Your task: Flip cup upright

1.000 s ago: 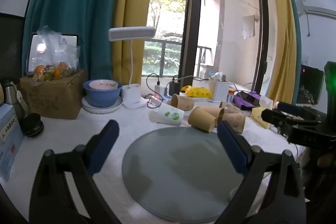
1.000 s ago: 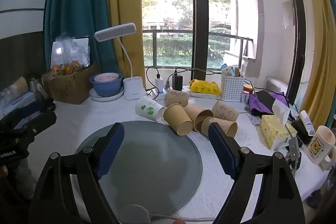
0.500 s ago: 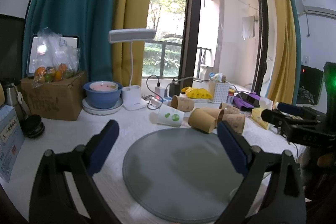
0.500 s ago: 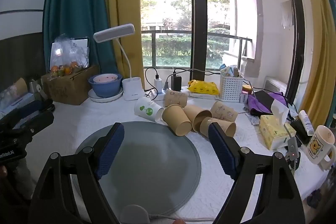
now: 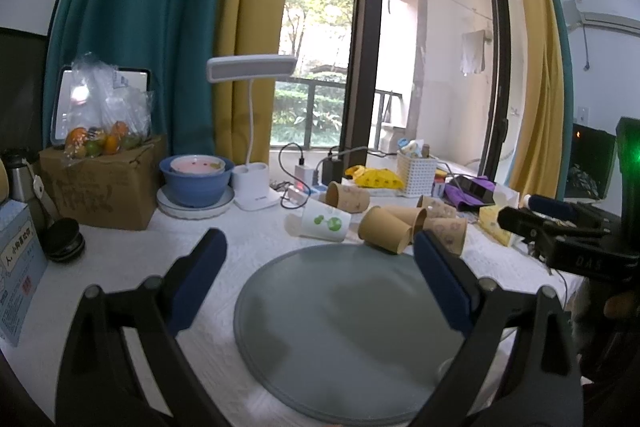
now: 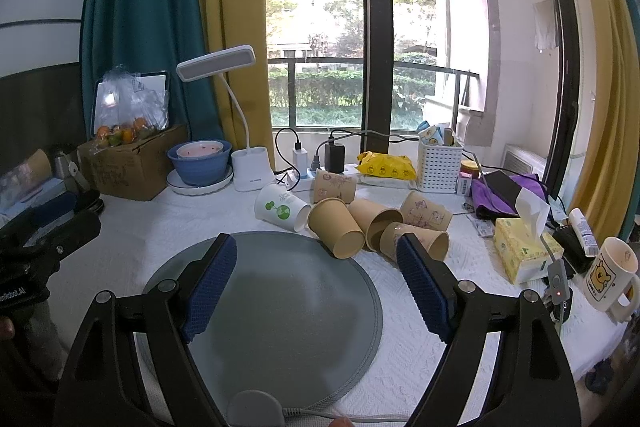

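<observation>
Several paper cups lie on their sides in a cluster behind a round grey mat (image 6: 276, 291) (image 5: 344, 311). A white cup with green print (image 6: 282, 207) (image 5: 325, 223) lies at the left of the cluster. A plain tan cup (image 6: 336, 227) (image 5: 384, 229) lies at the mat's far edge, more tan and printed cups (image 6: 424, 211) beside it. My right gripper (image 6: 316, 259) is open and empty above the mat, short of the cups. My left gripper (image 5: 320, 251) is open and empty above the mat.
Behind the cups are a desk lamp (image 6: 250, 173), a blue bowl on a plate (image 6: 200, 163), a cardboard box with fruit (image 6: 128, 163), a power strip with chargers (image 6: 316, 167) and a white basket (image 6: 438, 167). A tissue box (image 6: 520, 251) and a mug (image 6: 610, 275) stand at the right.
Both grippers have drifted very slightly; the cups and mat have not moved. Both grippers stay open.
</observation>
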A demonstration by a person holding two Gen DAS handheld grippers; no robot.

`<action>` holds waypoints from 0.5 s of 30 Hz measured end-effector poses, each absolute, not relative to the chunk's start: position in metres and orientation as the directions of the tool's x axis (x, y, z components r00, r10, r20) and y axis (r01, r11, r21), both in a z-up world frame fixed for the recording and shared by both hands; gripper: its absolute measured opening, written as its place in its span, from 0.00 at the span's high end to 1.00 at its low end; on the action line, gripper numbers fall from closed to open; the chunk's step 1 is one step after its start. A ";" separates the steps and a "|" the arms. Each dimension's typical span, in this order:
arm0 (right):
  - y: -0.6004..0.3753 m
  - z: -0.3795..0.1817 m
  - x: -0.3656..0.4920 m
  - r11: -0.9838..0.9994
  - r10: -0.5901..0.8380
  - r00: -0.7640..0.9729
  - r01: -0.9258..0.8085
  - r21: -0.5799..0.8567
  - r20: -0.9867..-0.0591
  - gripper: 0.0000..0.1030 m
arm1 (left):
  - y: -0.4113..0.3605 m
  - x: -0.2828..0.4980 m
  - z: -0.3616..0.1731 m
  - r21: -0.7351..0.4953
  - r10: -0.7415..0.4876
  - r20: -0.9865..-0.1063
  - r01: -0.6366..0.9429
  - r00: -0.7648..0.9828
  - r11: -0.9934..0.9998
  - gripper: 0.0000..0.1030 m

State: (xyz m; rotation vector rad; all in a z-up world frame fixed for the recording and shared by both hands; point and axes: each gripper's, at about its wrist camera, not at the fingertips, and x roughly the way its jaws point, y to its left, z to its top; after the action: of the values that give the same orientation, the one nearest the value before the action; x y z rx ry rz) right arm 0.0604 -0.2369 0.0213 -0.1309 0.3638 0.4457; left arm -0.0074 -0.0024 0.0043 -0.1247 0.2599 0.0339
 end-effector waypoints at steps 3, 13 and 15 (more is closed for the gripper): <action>-0.237 0.022 0.060 0.895 0.398 0.839 -0.444 -0.042 -0.370 0.18 | -0.002 -0.007 0.004 -0.117 0.017 -0.259 -0.049 0.966 0.992 0.07; -0.237 0.022 0.060 0.896 0.397 0.840 -0.443 -0.044 -0.370 0.18 | -0.002 -0.007 0.004 -0.117 0.018 -0.259 -0.050 0.966 0.992 0.07; -0.237 0.022 0.060 0.896 0.397 0.840 -0.442 -0.043 -0.369 0.18 | -0.002 -0.008 0.005 -0.117 0.019 -0.260 -0.051 0.965 0.992 0.07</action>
State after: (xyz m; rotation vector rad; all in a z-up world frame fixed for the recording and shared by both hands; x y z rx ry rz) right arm 0.0598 -0.2370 0.0216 -0.1285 0.3621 0.4450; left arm -0.0076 -0.0021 0.0046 -0.1233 0.2618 0.0357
